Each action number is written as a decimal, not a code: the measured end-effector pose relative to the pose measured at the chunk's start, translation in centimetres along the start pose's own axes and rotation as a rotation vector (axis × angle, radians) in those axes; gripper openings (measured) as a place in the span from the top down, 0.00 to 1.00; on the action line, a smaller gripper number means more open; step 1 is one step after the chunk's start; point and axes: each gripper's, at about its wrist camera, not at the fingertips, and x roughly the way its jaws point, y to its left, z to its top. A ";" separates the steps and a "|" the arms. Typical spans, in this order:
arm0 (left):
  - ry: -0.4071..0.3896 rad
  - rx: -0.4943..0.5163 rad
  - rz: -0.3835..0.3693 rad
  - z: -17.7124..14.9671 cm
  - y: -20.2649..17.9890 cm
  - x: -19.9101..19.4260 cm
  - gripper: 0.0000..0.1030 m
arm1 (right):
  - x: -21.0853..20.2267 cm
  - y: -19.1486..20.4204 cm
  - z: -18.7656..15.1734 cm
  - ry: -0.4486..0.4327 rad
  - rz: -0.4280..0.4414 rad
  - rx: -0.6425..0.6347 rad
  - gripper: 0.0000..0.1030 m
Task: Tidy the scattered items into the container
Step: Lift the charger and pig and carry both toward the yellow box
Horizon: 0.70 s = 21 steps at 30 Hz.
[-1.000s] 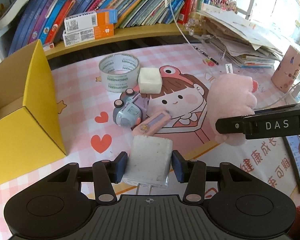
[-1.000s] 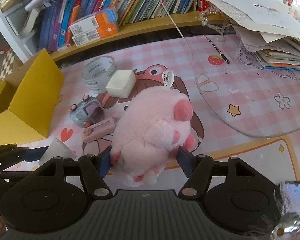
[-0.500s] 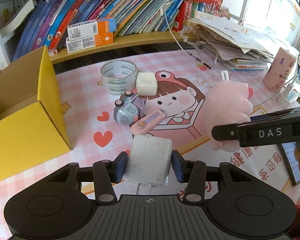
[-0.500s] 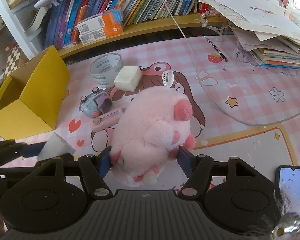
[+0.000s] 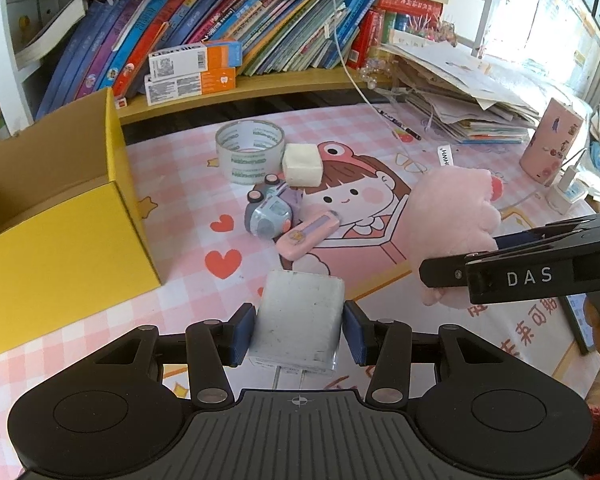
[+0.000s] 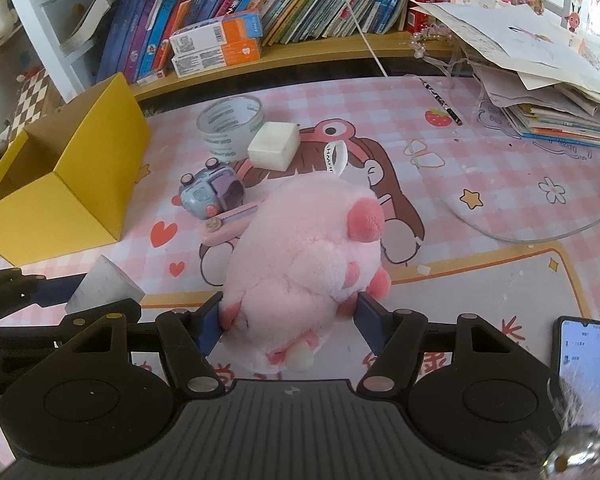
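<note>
Left gripper clamped grey-white rectangular charger block; right gripper squeezed fluffy pink plush toy. Both held above mat, beside open yellow cardboard box. Clear tape roll, white foam cube, blue-purple toy camera, pink utility knife remained on mat.

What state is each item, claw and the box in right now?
Left claw: shut on charger.
Right claw: shut on plush.
Box: open; nothing visible inside.
Tape: on mat, flat.
Foam block: on mat.
Toy car: on mat, tipped.
Pink knife: on mat.
</note>
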 end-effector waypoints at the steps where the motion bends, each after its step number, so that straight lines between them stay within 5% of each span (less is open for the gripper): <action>1: -0.002 0.000 -0.002 -0.1 0.2 -0.2 0.56 | 0.0 0.3 -0.1 0.001 -0.002 -0.001 0.36; 21: -0.079 0.052 -0.040 -1.0 5.1 -5.4 0.56 | -1.8 7.5 -1.8 -0.040 -0.030 0.009 0.36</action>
